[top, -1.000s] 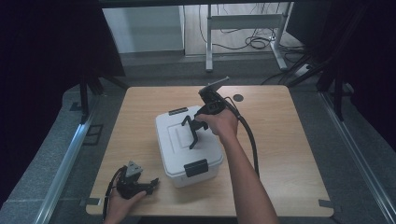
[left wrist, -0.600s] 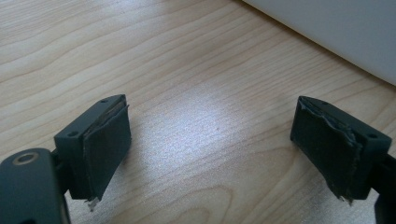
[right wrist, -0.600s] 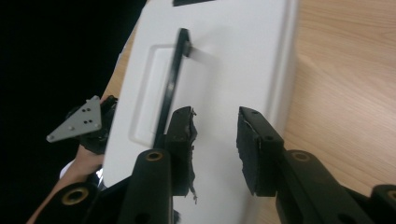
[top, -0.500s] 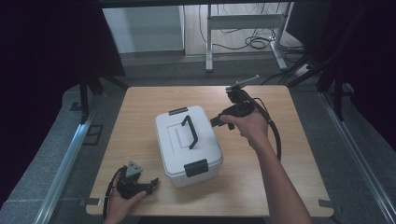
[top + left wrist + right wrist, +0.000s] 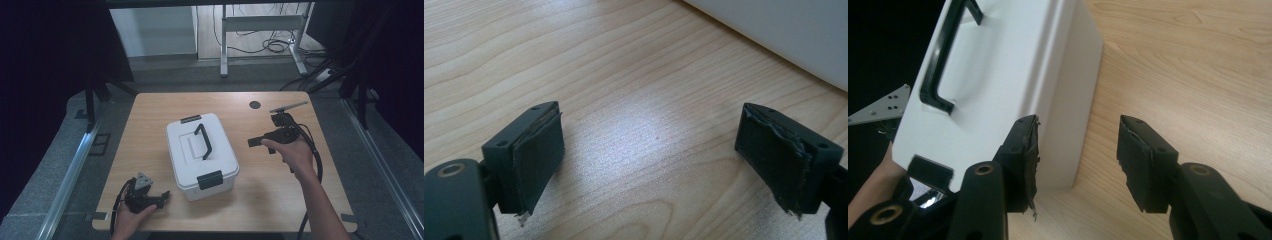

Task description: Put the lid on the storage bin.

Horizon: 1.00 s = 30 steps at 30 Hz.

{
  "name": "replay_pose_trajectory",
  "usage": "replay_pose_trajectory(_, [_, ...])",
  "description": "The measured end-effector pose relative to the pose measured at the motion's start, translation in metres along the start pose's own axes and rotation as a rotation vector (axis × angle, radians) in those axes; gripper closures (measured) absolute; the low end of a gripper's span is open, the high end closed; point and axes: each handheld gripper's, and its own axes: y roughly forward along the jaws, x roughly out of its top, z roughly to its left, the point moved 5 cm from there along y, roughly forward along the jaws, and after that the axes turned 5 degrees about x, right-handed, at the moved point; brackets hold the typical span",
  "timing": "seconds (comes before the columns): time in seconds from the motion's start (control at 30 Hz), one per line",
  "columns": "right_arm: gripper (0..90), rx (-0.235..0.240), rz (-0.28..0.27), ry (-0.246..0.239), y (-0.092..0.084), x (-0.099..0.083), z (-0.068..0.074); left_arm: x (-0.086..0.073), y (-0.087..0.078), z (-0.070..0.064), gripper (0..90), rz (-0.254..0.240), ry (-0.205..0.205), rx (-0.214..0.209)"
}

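A white lidded box (image 5: 200,155) with a black handle (image 5: 204,141) and black latches stands in the middle of the wooden table (image 5: 150,115). My right gripper (image 5: 251,142) hovers to the box's right, open, its jaws pointing at the box with nothing between them. In the right gripper view the box (image 5: 998,85) lies just beyond the left jaw, its handle (image 5: 943,55) lying flat. My left gripper (image 5: 164,196) rests at the table's front left corner, open over bare wood (image 5: 649,140), with the box's wall (image 5: 784,35) at the upper right.
A round dark grommet (image 5: 255,105) sits in the table near the far edge. Dark curtains flank both sides. A desk frame (image 5: 260,30) and cables lie on the floor beyond the table.
My right gripper has let go of the box's handle and drawn back to the right of the box. The handle now lies flat on the lid. The left gripper has stayed put.
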Motion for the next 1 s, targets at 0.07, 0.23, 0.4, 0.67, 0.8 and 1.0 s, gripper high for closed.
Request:
replay_pose_trajectory(0.07, [50.0,-0.029,-0.001,-0.013,-0.002,-0.007,-0.007,0.000,0.000,0.000,12.1,0.000,0.000,-0.001])
replay_pose_trajectory(0.23, [49.0,0.001,-0.032,0.002,-0.006,-0.025,-0.019,0.000,0.000,0.000,12.1,0.001,0.002,-0.001])
replay_pose_trajectory(0.4, [47.1,0.014,-0.062,0.021,-0.008,-0.047,-0.035,0.000,0.000,0.000,12.1,0.001,-0.002,-0.002])
replay_pose_trajectory(0.67, [45.7,0.013,-0.079,0.026,-0.010,-0.072,-0.053,0.000,0.000,0.000,12.1,0.002,-0.001,-0.002])
replay_pose_trajectory(0.8, [45.5,0.020,-0.084,0.046,-0.004,-0.086,-0.065,0.000,0.000,0.000,12.1,0.002,0.000,-0.001])
replay_pose_trajectory(1.0, [44.9,0.027,-0.095,0.033,-0.006,-0.083,-0.064,0.000,0.000,0.000,12.0,0.003,0.000,-0.002])
